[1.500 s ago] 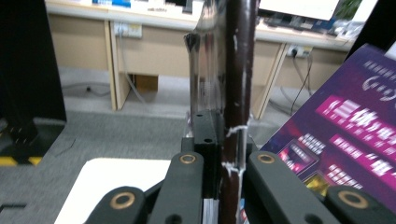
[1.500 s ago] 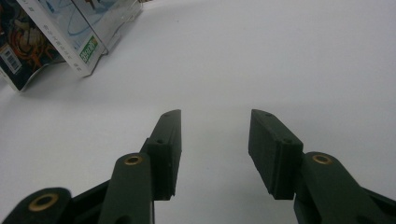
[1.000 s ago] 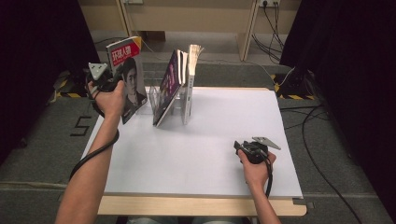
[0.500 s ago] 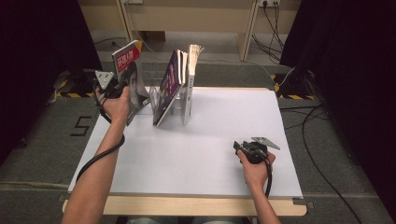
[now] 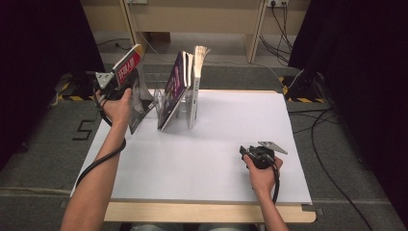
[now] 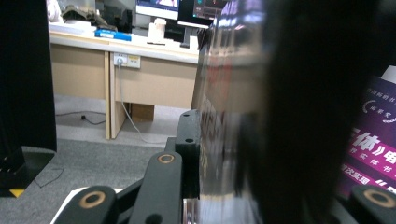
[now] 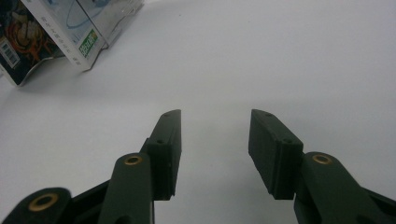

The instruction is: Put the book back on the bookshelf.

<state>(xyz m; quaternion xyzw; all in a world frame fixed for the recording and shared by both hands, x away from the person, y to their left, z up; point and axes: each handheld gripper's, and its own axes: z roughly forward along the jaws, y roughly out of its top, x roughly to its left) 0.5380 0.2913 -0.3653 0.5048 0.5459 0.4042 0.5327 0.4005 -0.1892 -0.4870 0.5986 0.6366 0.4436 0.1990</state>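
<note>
A magazine (image 5: 131, 72) with a red title band stands tilted at the left end of the clear rack (image 5: 179, 111), at the back left of the white table (image 5: 216, 144). My left gripper (image 5: 125, 83) is at its top edge; its jaws have just been opening, and the magazine (image 6: 243, 116) still sits between them, close and blurred, beside one pad (image 6: 187, 140). A purple magazine (image 5: 173, 84) and a white book (image 5: 197, 72) lean in the rack. My right gripper (image 5: 243, 153) rests near the table's front right, open (image 7: 215, 135) with nothing between its fingers.
Wooden desks and cables stand behind the table, with dark curtains at both sides. The rack's foot and the book covers (image 7: 56, 32) lie up and to the left of the right gripper. Bare white tabletop spreads between the rack and the right hand.
The left hand has turned the red-titled magazine from cover-forward to edge-on and brought it right, against the rack. The right hand has not moved.
</note>
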